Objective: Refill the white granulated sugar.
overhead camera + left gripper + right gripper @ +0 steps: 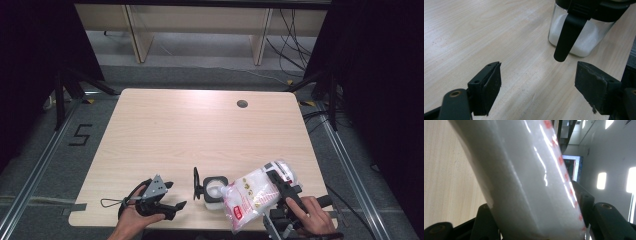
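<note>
At the left, our left tongs [176,205] lay low over the surface [200,130] with the jaws spread wide and nothing between them. Just ahead of those tongs stood the glass jar [579,37], partly filled with a white granular stuff, its black hinged lid [197,183] thrown back toward the left tongs, so that the mouth stood open. In the left gripper view the lid's black clasp [567,37] hung down the jar's front, short of the open jaws and untouched by them.

Further right, our right tongs [280,184] were clenched on the plastic bag [252,197] of white powder, gripping it near its upper end. The bag hung tilted, its lower end down toward us and its side brushing the jar's right edge, as far as the high view let us tell. In the right gripper view the bag [529,180] ran up between the two jaws and bulged past them on both sides.

We judged the step in hand to be pouring from the bag into the jar. To do it well, we would have wanted the bag's open corner brought squarely over the jar's mouth before tipping, and the tilt raised slowly so the powder ran in a thin stream. The left tongs could have closed on the jar's body or clasp to steady it, since a nudge from the heavy bag might have slid or tipped it.
</note>
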`<state>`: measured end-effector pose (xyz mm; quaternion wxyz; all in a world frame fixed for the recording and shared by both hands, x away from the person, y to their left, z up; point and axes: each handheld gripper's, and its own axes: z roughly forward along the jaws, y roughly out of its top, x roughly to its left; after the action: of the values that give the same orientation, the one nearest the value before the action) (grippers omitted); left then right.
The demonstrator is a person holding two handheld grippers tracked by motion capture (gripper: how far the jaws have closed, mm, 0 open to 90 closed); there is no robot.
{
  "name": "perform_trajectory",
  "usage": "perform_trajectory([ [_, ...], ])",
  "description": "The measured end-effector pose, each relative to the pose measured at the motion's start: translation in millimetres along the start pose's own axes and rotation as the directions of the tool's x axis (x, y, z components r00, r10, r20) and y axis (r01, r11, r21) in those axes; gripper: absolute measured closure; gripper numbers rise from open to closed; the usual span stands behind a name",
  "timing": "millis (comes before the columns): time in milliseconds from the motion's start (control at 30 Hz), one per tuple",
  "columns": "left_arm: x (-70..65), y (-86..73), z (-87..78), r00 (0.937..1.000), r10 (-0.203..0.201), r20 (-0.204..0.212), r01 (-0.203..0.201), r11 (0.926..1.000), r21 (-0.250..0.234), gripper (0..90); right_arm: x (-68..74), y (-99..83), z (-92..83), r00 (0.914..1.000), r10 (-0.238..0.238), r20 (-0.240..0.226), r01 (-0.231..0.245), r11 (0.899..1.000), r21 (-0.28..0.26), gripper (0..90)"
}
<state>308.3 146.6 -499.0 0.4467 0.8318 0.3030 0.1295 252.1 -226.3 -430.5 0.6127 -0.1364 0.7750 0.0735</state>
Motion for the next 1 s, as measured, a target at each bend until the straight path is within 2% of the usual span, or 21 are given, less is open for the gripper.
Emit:
perform_trajectory([
  [33, 0.0, -0.7, 0.0, 1.0, 0.003, -0.002, -0.003, 1.0, 0.002, 20.6, -2.2, -0.3, 0.0, 0.9997, -0.023, 0.009, 0.023, 1.0, -0.008, 47.3],
  [100, -0.3, -1.2, 0.1, 0.9999, 0.011, 0.004, -0.011, 0.9999, -0.009, 20.6, -1.7, -0.2, -0.8, 0.9998, -0.02, 0.004, 0.02, 1.0, 0.003, 47.3],
  [133, 0.5, -0.6, -0.7, 0.9999, 0.013, -0.001, -0.013, 0.9999, 0.001, 20.6, -1.7, -0.5, 0.6, 0.9995, -0.028, 0.016, 0.029, 0.999, -0.016, 47.3],
  [167, 0.3, 0.2, -0.6, 1.0, 0.004, 0.003, -0.004, 1.0, 0.001, 20.6, -1.6, -0.4, 0.6, 0.9996, -0.025, 0.016, 0.026, 1.0, -0.016, 47.3],
  [200, -0.2, 0.0, 0.0, 1.0, -0.002, -0.001, 0.002, 1.0, -0.001, 20.6, 0.6, -0.4, -0.1, 1.0, 0.005, -0.002, -0.005, 1.0, 0.001, 47.3],
  [300, -0.2, -1.2, 0.2, 0.9999, 0.012, 0.004, -0.012, 0.9999, -0.008, 20.6, -2.1, 1.0, -0.7, 0.9996, -0.028, 0.006, 0.028, 1.0, 0.0, 47.3],
  [367, 1.3, 0.4, -0.2, 0.9998, 0.017, 0.005, -0.017, 0.9999, -0.002, 20.6, -2.1, 1.2, -0.8, 0.9996, -0.028, 0.008, 0.028, 1.0, 0.003, 47.3],
  [400, 0.2, 0.0, 0.0, 1.0, 0.001, 0.0, -0.001, 1.0, 0.0, 20.6, -2.1, 1.4, -0.8, 0.9996, -0.029, 0.007, 0.029, 1.0, 0.003, 47.3],
  [467, 0.4, -1.0, -0.2, 0.9998, 0.019, 0.0, -0.019, 0.9998, -0.003, 20.6, -2.5, 1.5, -0.3, 0.9992, -0.036, 0.014, 0.037, 0.999, -0.003, 47.4],
  [500, -0.4, -1.2, 0.0, 1.0, 0.008, 0.004, -0.008, 0.9999, -0.008, 20.6, -2.6, 1.5, -0.5, 0.9992, -0.037, 0.013, 0.037, 0.999, -0.003, 47.3],
  [567, 1.7, 0.6, -0.3, 0.9997, 0.023, 0.005, -0.023, 0.9997, -0.001, 20.6, -2.6, 1.5, -0.5, 0.9993, -0.035, 0.011, 0.035, 0.999, -0.002, 47.4],
  [600, 0.1, 0.0, -0.1, 1.0, 0.001, 0.0, -0.001, 1.0, 0.0, 20.6, -2.4, 1.4, -1.0, 0.9996, -0.029, 0.005, 0.029, 1.0, 0.003, 47.3],
  [667, 0.3, -1.1, -0.2, 0.9999, 0.017, -0.001, -0.017, 0.9999, -0.003, 20.6, -2.1, 1.3, -0.8, 0.9996, -0.028, 0.006, 0.028, 1.0, 0.004, 47.4],
  [733, 0.6, -0.2, -0.7, 0.9999, 0.013, 0.003, -0.013, 0.9999, 0.002, 20.6, -2.3, 1.3, -0.8, 0.9996, -0.028, 0.007, 0.028, 1.0, 0.004, 47.4],
  [767, 2.1, 0.7, -0.6, 0.9996, 0.027, 0.008, -0.027, 0.9996, 0.002, 20.6, -2.3, 1.3, -0.8, 0.9996, -0.028, 0.007, 0.028, 1.0, 0.004, 47.4],
  [833, -0.2, -0.5, 0.0, 1.0, -0.002, 0.0, 0.002, 1.0, 0.002, 20.6, -2.5, 1.5, -1.2, 0.9995, -0.03, 0.006, 0.03, 1.0, 0.004, 47.4],
  [867, 1.5, -0.9, -0.9, 0.9995, 0.032, 0.0, -0.032, 0.9995, 0.007, 20.6, -3.0, 1.8, -1.7, 0.9996, -0.028, 0.008, 0.028, 1.0, 0.006, 47.4],
  [900, 1.5, -0.9, -0.9, 0.9995, 0.032, 0.0, -0.032, 0.9995, 0.007, 20.6, -3.0, 1.8, -1.7, 0.9996, -0.028, 0.008, 0.028, 1.0, 0.006, 47.4],
  [933, 0.9, 0.0, -0.4, 0.9999, 0.016, 0.004, -0.016, 0.9999, -0.001, 20.6, -1.8, 1.6, -1.8, 1.0, -0.009, 0.003, 0.009, 1.0, 0.01, 47.4],
  [967, 1.8, 0.7, -0.5, 0.9998, 0.02, 0.008, -0.02, 0.9998, 0.001, 20.6, -3.3, 1.9, -1.9, 0.9995, -0.03, 0.009, 0.03, 1.0, 0.006, 47.4],
  [1000, -0.2, -0.6, 0.1, 1.0, -0.002, 0.001, 0.002, 1.0, -0.001, 20.6, -3.0, 1.8, -1.7, 0.9996, -0.029, 0.006, 0.029, 1.0, 0.003, 47.4],
])
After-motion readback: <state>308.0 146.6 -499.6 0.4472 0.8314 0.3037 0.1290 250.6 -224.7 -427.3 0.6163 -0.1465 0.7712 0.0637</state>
